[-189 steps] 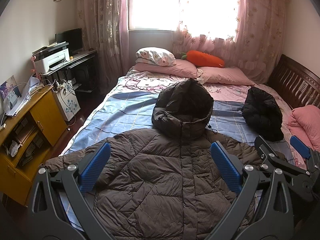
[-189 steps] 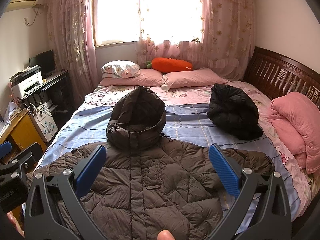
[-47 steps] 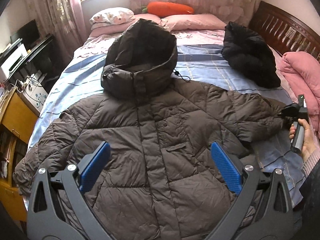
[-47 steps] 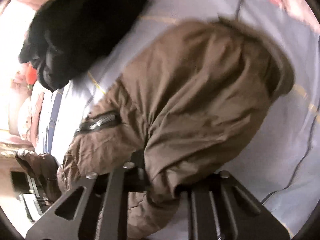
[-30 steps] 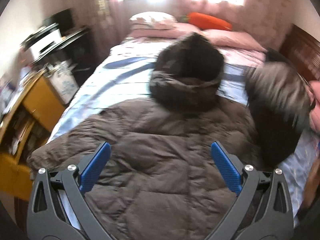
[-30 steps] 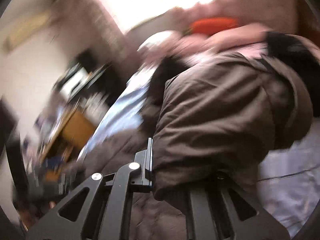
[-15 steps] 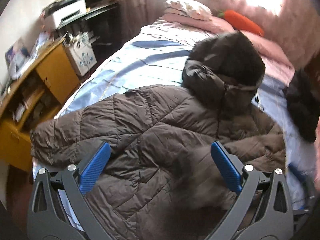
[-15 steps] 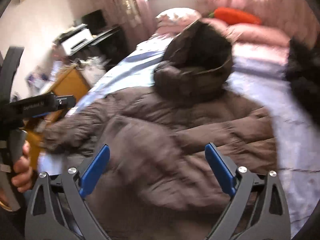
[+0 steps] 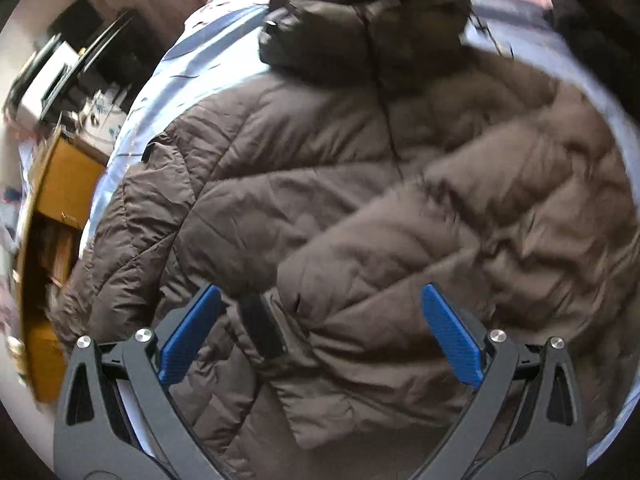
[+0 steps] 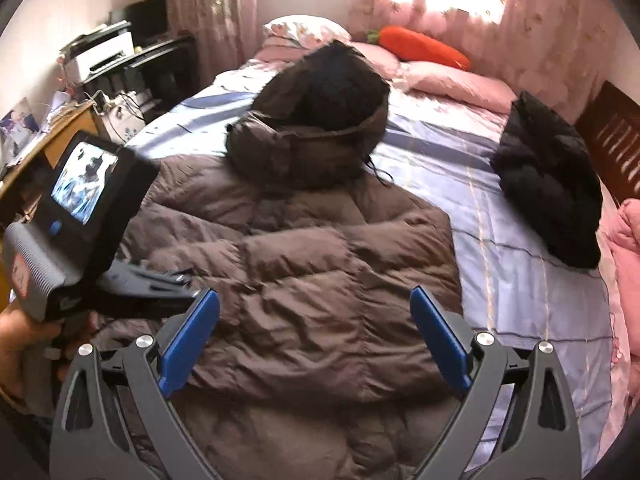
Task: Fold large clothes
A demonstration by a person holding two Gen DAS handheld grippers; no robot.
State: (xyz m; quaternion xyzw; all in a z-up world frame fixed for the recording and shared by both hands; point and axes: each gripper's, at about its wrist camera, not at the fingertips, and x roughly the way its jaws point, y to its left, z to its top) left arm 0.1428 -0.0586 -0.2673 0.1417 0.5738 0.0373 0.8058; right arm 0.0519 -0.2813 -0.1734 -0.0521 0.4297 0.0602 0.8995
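Cabinet: yellow wood cabinet at far left beside the bed, shelves blurred; no writing on it can be read.
Printer: white printer on a dark desk by the left wall, no brand legible.
Left gripper: seen from the right wrist view at the left edge, left gripper held in a hand; its small rear screen glows with a tiny picture, and a red label on the grey body is too small to read. In its own view, left gripper has blue pads spread wide, holding nothing, low over the folded sleeve.
Coat: brown quilted coat lies flat on the near half of the bed, hood pointing to the pillows; its right sleeve is folded across the chest, cuff ending near the left pad. No brand mark readable.
Right gripper: right gripper hovers above the coat's lower part, pads far apart, empty.
Bed: blue striped sheet bare to the right of the coat.
Carrot: orange plush carrot on pink pillows under the window.
Black jacket: bundled black jacket on the sheet, well apart from the coat, near the dark headboard.
Quilt: pink quilt at the right edge.
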